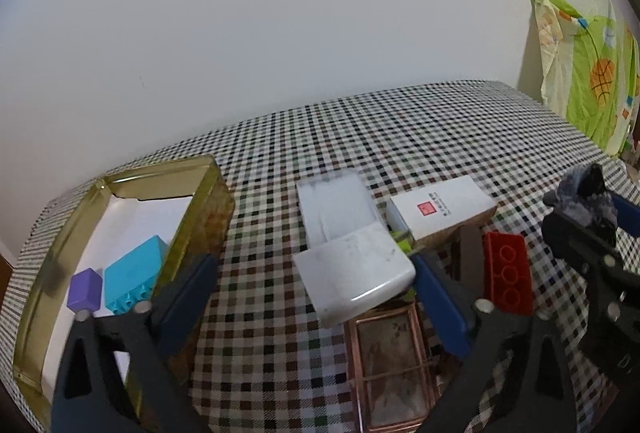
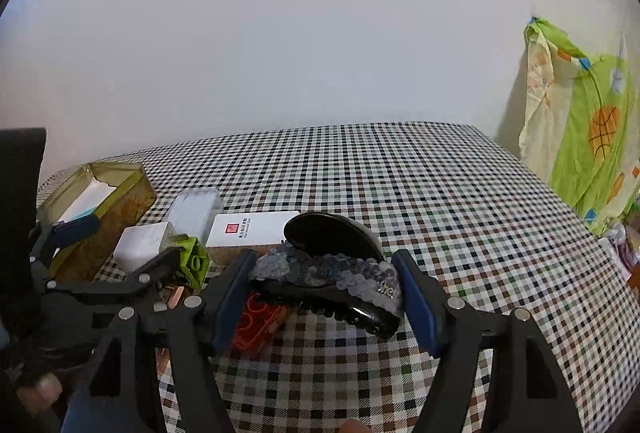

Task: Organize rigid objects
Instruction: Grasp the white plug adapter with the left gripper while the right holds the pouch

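Left wrist surface: checkered tablecloth (image 1: 440, 129) is seen against a plain wall; a green patterned cloth (image 1: 588, 73) hangs at right.
Left wrist objects: gold tin (image 1: 120, 233) holds 1 cyan brick (image 1: 134, 275) and 1 purple block (image 1: 84, 289).
Left gripper (image 1: 316, 293): jaws spread, white box (image 1: 356, 275) between them.
Right wrist surface: same cloth (image 2: 400, 185) is shown.
Right gripper (image 2: 324, 293): jaws are pinching a sequined hair clip (image 2: 328, 273), raised above a red brick (image 2: 256, 325).
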Action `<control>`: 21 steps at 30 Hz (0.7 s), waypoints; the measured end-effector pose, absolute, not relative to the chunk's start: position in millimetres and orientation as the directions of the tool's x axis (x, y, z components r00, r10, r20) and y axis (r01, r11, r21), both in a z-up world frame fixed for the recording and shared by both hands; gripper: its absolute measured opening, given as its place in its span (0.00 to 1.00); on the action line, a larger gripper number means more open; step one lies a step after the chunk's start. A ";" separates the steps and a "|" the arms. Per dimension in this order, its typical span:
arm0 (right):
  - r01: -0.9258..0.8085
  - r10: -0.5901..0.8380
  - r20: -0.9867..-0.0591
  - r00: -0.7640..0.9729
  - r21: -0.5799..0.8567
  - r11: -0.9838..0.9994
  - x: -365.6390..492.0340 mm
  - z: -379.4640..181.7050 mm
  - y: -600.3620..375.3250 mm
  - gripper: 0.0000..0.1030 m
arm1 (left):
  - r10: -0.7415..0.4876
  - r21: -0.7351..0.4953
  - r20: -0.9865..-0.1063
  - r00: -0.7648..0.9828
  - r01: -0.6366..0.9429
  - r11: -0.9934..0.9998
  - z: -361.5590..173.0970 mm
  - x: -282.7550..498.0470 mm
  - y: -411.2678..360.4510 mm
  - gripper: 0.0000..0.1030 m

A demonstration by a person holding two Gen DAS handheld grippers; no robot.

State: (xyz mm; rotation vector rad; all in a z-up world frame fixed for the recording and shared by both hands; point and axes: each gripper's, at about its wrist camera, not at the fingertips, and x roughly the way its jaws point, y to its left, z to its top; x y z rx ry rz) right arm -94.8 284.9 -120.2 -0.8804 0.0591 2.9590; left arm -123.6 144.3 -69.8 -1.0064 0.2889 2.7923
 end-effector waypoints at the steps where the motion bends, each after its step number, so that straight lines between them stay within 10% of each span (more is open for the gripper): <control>1: -0.062 0.040 -0.545 -0.837 0.021 -0.998 -94.2 -120.3 284.4 0.69 | 0.094 0.119 -0.646 -0.757 -0.222 -0.968 -70.0 -123.9 144.3 0.73; 3: -0.065 0.038 -0.547 -0.836 0.029 -0.997 -94.8 -120.3 286.9 0.69 | 0.089 0.120 -0.642 -0.762 -0.214 -0.969 -69.6 -122.7 143.6 0.59; 21: -0.071 0.064 -0.497 -0.865 -0.005 -0.997 -87.2 -113.7 280.5 0.69 | 0.042 0.146 -0.554 -0.832 -0.147 -0.978 -57.2 -94.3 128.2 0.58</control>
